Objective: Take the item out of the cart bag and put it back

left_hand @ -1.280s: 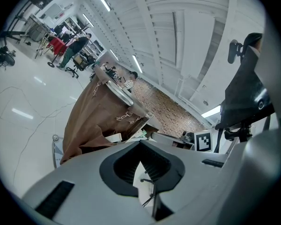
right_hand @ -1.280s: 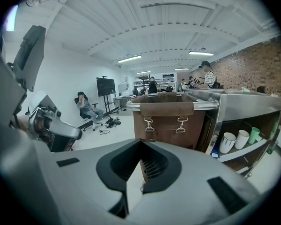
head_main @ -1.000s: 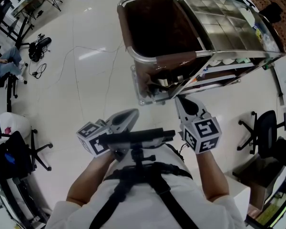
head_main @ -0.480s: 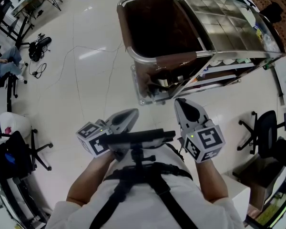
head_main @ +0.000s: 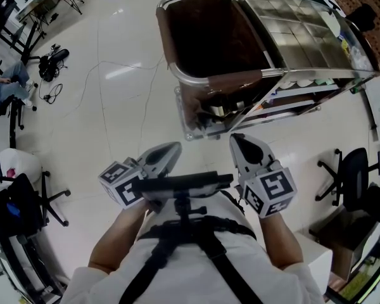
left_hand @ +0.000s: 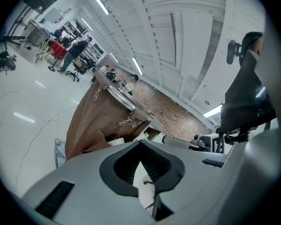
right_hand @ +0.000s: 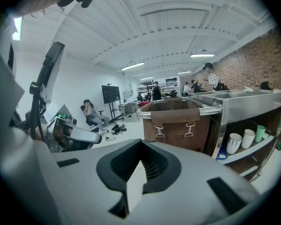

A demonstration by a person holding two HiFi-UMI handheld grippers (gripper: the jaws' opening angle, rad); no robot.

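The white floor [head_main: 107, 106] spreads under and ahead of both my jaws. Past them stands the steel cart [head_main: 291, 24], ahead and to the right of my right jaws, with shelves under its flat top. The brown cart bag [head_main: 206, 40] hangs from a metal rail at the cart's near end. It sits straight ahead of both sets of jaws and well apart from them. Its mouth faces up and its inside is dark (I cannot make out any item in there).

My left gripper [head_main: 171, 149] points toward the bag. Its jaws are closed tip to tip with nothing between them. My right gripper [head_main: 242, 141] is just beside it and aimed the same way, its jaws also pressed together and empty. Each carries its marker cube at the rear.

On a lower cart shelf, ahead and to the right of my right jaws, stand white mugs [right_hand: 234, 142] with a green cup [right_hand: 259, 132] beside them.
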